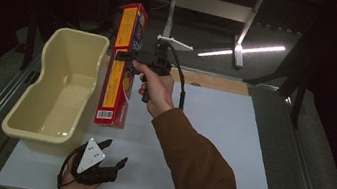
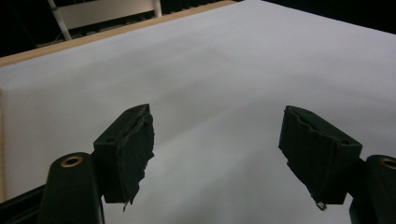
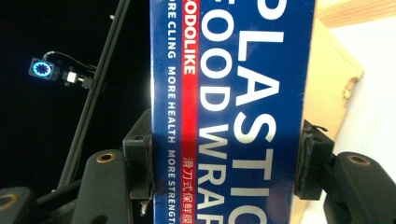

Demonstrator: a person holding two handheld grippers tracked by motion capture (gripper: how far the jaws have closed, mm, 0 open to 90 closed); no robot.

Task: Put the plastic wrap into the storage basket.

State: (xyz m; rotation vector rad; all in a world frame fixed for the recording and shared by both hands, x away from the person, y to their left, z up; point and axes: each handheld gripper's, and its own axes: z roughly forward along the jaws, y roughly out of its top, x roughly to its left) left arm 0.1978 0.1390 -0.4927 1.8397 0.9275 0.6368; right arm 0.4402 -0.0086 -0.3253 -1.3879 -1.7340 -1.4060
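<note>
At the near edge of the tabletop point(image 1: 229, 149), the left tongs point(image 1: 116, 155) lay wide open and empty. Farther off, the right tongs point(image 1: 122, 56) gripped one food-wrap box point(image 1: 119, 72) upright just right of one cream tub point(image 1: 58, 90). Judged mid-carry; next probably called for lowering it inside.

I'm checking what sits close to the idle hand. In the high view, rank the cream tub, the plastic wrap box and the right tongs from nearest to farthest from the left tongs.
1. Cream tub: just above the left tongs, at the table's left.
2. Plastic wrap box: upright beside the tub.
3. Right tongs: farthest, clamped on the box's upper part.
</note>
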